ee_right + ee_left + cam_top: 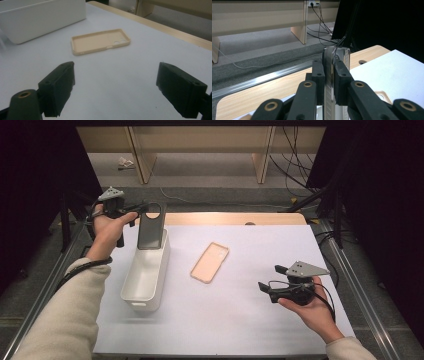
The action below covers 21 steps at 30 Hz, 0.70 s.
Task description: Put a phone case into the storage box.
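Left claw clamped on dark case, held upright over far end of white bin. Judgement: lower straight between bin walls, release only once the case is inside the rim. Tan case lies flat mid-worktop, apart from bin. Right claw wide open, empty, near right; bare worktop around it.
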Motion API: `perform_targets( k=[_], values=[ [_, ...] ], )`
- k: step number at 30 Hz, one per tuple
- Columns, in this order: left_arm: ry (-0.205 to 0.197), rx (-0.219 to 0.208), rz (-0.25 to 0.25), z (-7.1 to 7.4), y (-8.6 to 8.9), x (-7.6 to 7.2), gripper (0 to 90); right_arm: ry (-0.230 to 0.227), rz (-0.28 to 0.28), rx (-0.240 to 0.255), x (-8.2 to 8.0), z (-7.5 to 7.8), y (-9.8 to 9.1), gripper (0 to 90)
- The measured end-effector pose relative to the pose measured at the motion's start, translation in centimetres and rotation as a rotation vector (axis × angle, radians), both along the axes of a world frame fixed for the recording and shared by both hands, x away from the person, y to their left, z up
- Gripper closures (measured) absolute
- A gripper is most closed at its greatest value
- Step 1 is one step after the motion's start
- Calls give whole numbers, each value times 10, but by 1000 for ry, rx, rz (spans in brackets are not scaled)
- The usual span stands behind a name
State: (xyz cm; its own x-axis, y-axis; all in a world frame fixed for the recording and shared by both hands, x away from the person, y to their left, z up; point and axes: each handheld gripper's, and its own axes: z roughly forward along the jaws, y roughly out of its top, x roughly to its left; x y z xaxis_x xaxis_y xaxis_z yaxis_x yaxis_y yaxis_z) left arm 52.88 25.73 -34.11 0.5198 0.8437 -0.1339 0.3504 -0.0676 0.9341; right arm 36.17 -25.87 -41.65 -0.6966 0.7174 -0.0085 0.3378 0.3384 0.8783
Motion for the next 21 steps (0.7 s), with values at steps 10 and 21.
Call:
perform_targets(
  k=[10,21],
  values=[
    [12,4,3,-7,-1,5,807,2,0,2,0,0,0,162],
    [27,7,10,-14,-1,11,807,3,0,1,0,0,0,162]
  ],
)
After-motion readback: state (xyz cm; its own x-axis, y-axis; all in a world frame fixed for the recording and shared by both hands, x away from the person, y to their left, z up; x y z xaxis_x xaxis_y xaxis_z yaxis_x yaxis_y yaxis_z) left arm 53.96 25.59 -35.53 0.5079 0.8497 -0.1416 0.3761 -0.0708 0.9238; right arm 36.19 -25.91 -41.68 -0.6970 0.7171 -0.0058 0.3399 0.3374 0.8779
